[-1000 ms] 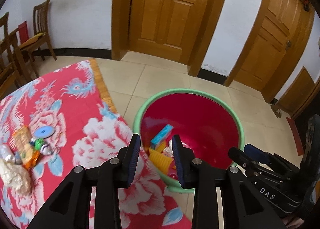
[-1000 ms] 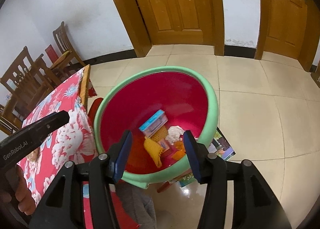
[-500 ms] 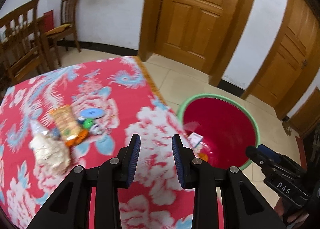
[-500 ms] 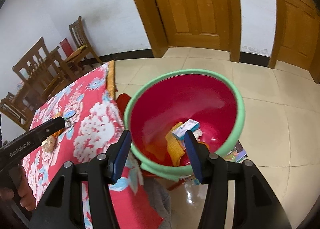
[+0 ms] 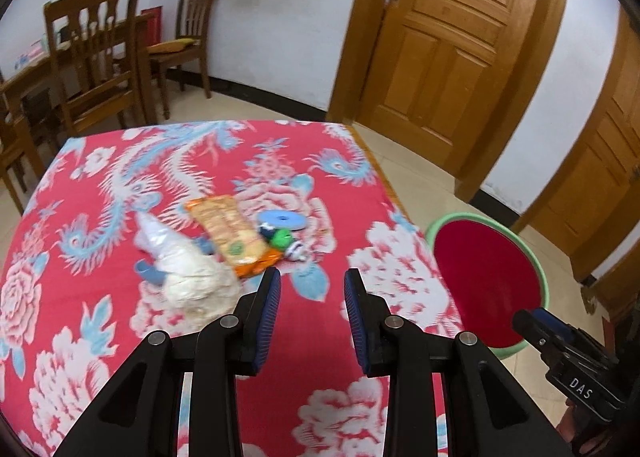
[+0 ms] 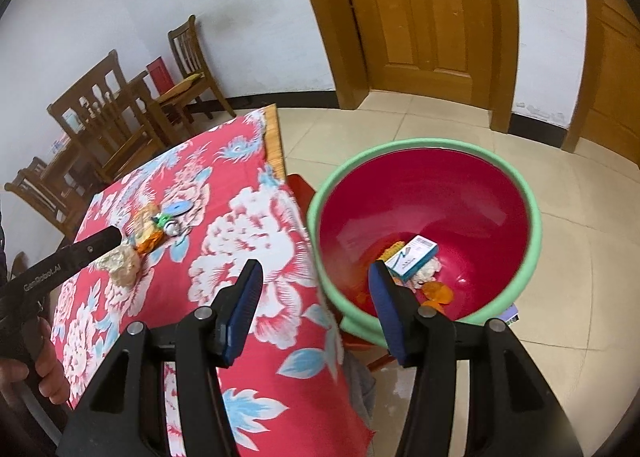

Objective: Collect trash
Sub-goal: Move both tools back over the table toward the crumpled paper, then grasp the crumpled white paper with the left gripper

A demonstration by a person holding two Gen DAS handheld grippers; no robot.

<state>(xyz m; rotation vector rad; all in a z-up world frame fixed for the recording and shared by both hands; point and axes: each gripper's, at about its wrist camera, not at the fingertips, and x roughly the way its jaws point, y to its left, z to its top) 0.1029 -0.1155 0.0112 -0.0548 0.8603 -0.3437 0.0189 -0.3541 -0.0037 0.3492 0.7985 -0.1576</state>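
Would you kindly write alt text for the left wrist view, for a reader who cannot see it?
The open, empty left gripper hovers over a red floral tablecloth beside a small pile of trash: an orange snack packet, a crumpled white bag and a blue disc. A red basin with a green rim sits on the floor to the right.

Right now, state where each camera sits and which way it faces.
Left wrist: on the open left gripper, above the red floral tablecloth, facing the trash pile; right gripper at the right edge.
Right wrist: on the open right gripper, over the table edge, facing the red basin; left gripper and hand show.
Shared: tablecloth, pile, basin.
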